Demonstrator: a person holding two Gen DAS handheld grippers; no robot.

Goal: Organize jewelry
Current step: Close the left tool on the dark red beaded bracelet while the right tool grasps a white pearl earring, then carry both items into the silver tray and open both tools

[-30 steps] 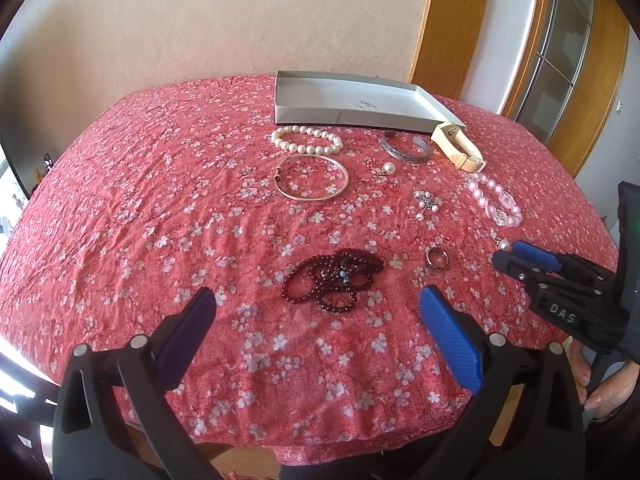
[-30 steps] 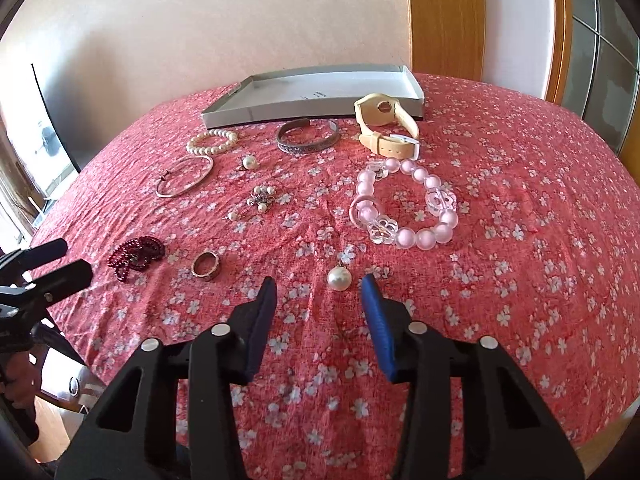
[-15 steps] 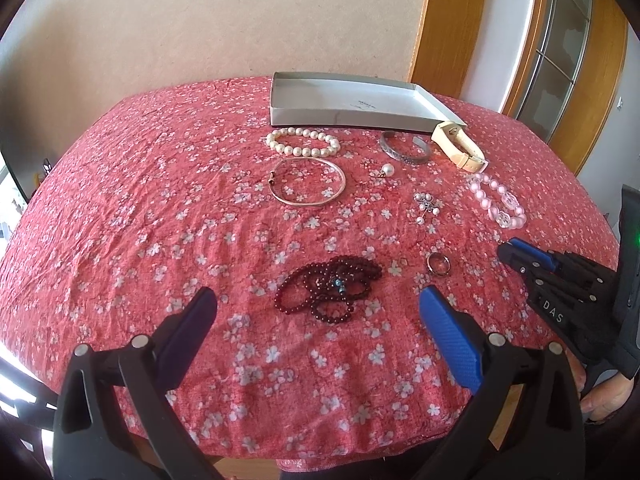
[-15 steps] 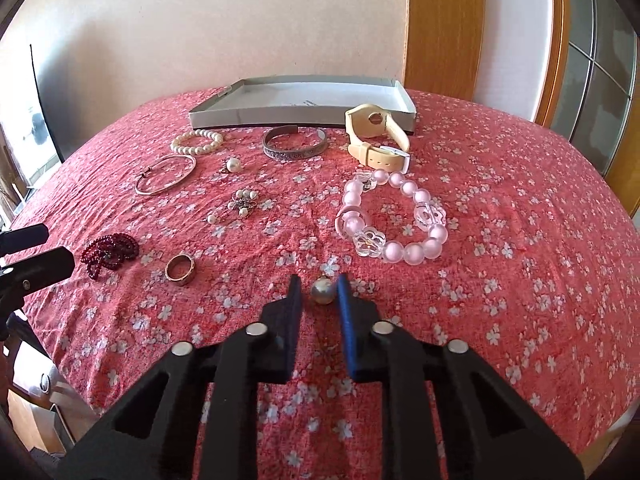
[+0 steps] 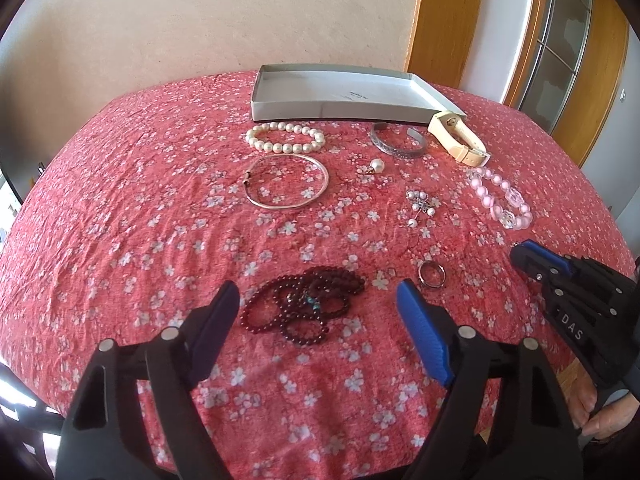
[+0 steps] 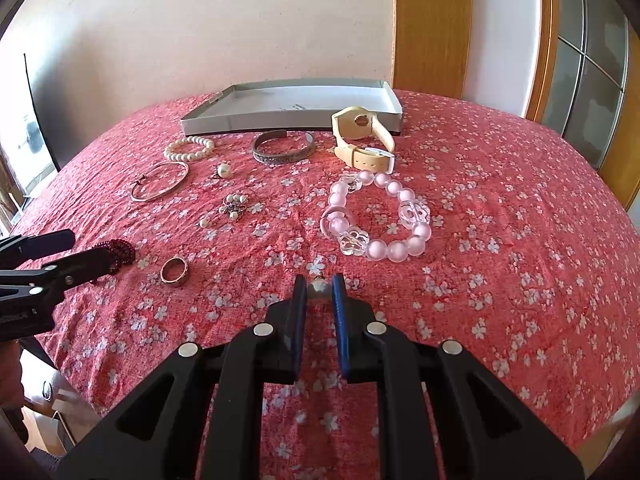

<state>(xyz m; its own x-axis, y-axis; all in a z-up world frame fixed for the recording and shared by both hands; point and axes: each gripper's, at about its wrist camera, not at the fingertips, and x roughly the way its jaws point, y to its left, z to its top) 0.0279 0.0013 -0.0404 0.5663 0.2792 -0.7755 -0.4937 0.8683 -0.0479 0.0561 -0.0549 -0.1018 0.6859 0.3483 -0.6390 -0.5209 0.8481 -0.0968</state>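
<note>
Red floral tablecloth (image 5: 120, 208) bearing scattered jewelry, listed from left to right. Nearest the left side, the left gripper (image 5: 318, 312) stands over the dark red bead strand (image 5: 304, 304), which lies coiled on the cloth between the two blue pads; the jaws are wide apart, have just been closing somewhat, and neither pad touches the beads. Beyond the strand lie the thin metal bangle (image 5: 286, 182) and, farther back, the white pearl bracelet (image 5: 285, 140), just in front of the grey shallow box (image 5: 320, 106) at the far edge. Toward the middle lie a small ring (image 5: 431, 274), a pearl cluster piece (image 5: 420, 204), a single pearl earring (image 5: 377, 166) and the engraved silver cuff (image 5: 398, 144). Farther right, the cream wristwatch (image 6: 362, 140) rests against the box's near corner, and the pink-and-clear bead bracelet (image 6: 376, 216) lies in front of it. At the right, the right gripper (image 6: 319, 290) is closed to its narrowest, with a single round pearl (image 6: 319, 289) pinched between its fingertips just above or on the cloth; which cannot be told. A hand (image 5: 608, 416) shows below this gripper in the left wrist view.
</note>
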